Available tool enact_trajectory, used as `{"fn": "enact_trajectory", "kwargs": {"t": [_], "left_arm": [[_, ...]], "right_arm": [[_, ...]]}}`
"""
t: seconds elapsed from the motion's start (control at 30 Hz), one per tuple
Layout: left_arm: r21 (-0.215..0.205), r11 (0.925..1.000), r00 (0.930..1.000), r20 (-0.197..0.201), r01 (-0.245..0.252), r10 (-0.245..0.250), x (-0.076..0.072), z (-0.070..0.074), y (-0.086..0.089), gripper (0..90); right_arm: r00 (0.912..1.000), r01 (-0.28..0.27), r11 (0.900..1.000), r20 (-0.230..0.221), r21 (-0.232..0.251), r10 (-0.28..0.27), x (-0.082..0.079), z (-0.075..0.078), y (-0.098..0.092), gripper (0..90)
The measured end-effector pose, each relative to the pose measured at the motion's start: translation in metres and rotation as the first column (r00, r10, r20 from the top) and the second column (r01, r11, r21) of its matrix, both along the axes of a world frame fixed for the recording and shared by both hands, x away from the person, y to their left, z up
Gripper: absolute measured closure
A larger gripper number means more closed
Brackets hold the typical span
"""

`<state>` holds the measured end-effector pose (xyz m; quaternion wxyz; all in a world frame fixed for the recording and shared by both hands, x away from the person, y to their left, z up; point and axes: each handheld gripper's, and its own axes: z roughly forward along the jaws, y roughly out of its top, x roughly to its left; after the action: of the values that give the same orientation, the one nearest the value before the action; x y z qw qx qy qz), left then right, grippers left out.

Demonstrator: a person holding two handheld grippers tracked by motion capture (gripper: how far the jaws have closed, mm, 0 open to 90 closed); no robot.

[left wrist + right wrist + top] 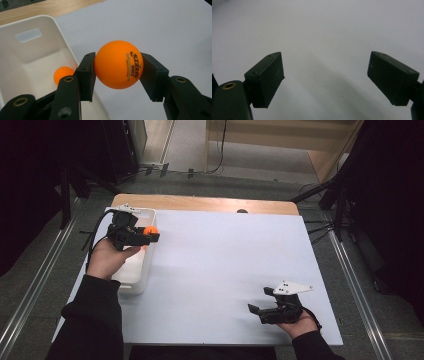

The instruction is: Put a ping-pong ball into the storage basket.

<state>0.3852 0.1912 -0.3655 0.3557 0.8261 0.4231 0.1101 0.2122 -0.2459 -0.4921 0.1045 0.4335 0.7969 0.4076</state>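
An orange ping-pong ball (117, 64) with dark print sits clamped between the jaws of my left gripper (117, 75), which is shut on it. In the high view that gripper (148, 234) hovers over the right rim of a white plastic bin (142, 272), with the ball (150, 230) at its tip. A second orange ball (62, 73) lies on the bin floor (37, 72). My right gripper (257, 311) rests low near the table's front right, its jaws wide apart with nothing between them (325, 80).
A white sheet (225, 270) covers most of the table, with a strip of bare wood (200, 202) along the far edge. Dark stands and cables flank the table on both sides.
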Motion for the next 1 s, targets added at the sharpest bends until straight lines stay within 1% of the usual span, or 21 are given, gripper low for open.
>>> {"fn": "enact_trajectory", "kwargs": {"t": [0.1,0.3,0.33,0.47,0.7,0.87,1.0], "left_arm": [[0.002,1.0000,1.0000,0.004,-0.008,0.008,0.001,-0.001,0.001,50.5],[-0.001,0.9991,0.9989,0.017,-0.043,0.043,0.002,-0.002,0.004,50.4],[0.005,0.9990,0.9988,0.018,-0.045,0.045,0.002,-0.002,0.005,50.4],[-0.006,0.9973,0.9970,0.026,-0.073,0.073,0.003,-0.002,0.008,50.4],[-0.016,0.9959,0.9957,0.022,-0.089,0.089,0.004,-0.003,0.013,50.4],[-0.011,0.9930,0.9926,0.027,-0.118,0.118,0.005,-0.003,0.017,50.4],[0.012,0.9903,0.9900,0.029,-0.138,0.138,0.006,-0.005,0.020,50.5]], "right_arm": [[1.0000,-0.001,1.000,0.000,-0.001,0.001,0.000,0.000,0.000,12.3],[1.0000,0.000,1.000,-0.001,-0.001,0.000,0.000,0.000,0.000,12.3],[1.0000,0.000,1.000,-0.001,-0.001,0.000,0.000,0.000,0.000,12.3],[1.0000,0.001,1.000,-0.001,-0.001,-0.001,0.000,0.000,0.000,12.4],[1.0000,0.002,1.000,-0.002,0.000,-0.002,0.000,0.000,0.000,12.3],[1.0000,0.002,1.000,0.000,-0.002,-0.002,0.000,0.000,0.000,12.3],[1.0000,0.002,1.000,-0.002,-0.001,-0.002,0.000,0.000,0.000,12.3]]}}
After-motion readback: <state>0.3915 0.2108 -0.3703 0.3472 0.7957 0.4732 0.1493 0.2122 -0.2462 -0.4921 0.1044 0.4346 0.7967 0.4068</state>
